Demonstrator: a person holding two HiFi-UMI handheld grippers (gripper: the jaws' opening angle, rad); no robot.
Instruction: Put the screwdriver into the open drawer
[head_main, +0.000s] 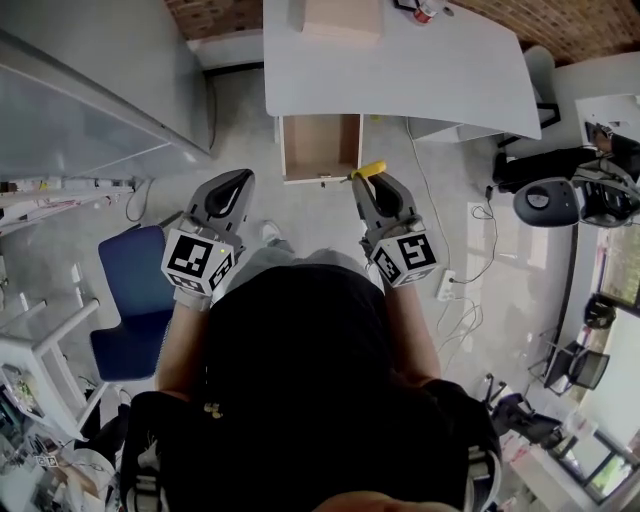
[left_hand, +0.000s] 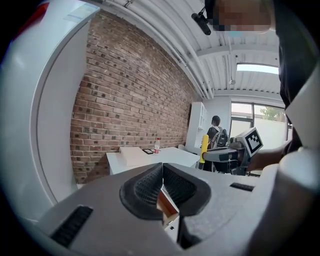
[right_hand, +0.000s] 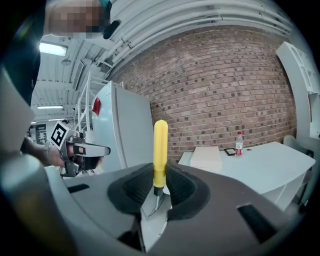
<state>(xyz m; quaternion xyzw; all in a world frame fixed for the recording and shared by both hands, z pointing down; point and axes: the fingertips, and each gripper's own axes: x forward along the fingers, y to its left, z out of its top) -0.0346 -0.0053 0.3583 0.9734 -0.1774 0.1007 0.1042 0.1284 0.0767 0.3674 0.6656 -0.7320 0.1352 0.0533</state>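
Observation:
The yellow-handled screwdriver (head_main: 370, 169) (right_hand: 160, 150) stands upright between the pads of my right gripper (head_main: 366, 182) (right_hand: 160, 189), which is shut on the lower end of its handle. Its metal tip points down between the jaws. The open wooden drawer (head_main: 320, 146) sticks out from under the white desk (head_main: 400, 70), just ahead of both grippers. My left gripper (head_main: 236, 182) (left_hand: 162, 174) is left of the drawer, its pads meeting with nothing between them. Below those pads a corner of the drawer (left_hand: 168, 207) shows. The left gripper view also catches the screwdriver (left_hand: 204, 147).
A flat cardboard box (head_main: 342, 18) (right_hand: 206, 157) and a small bottle (right_hand: 239, 142) lie on the desk. A blue chair (head_main: 135, 300) stands at my left and a black office chair (head_main: 550, 200) at the right. Cables and a power strip (head_main: 446, 285) lie on the floor.

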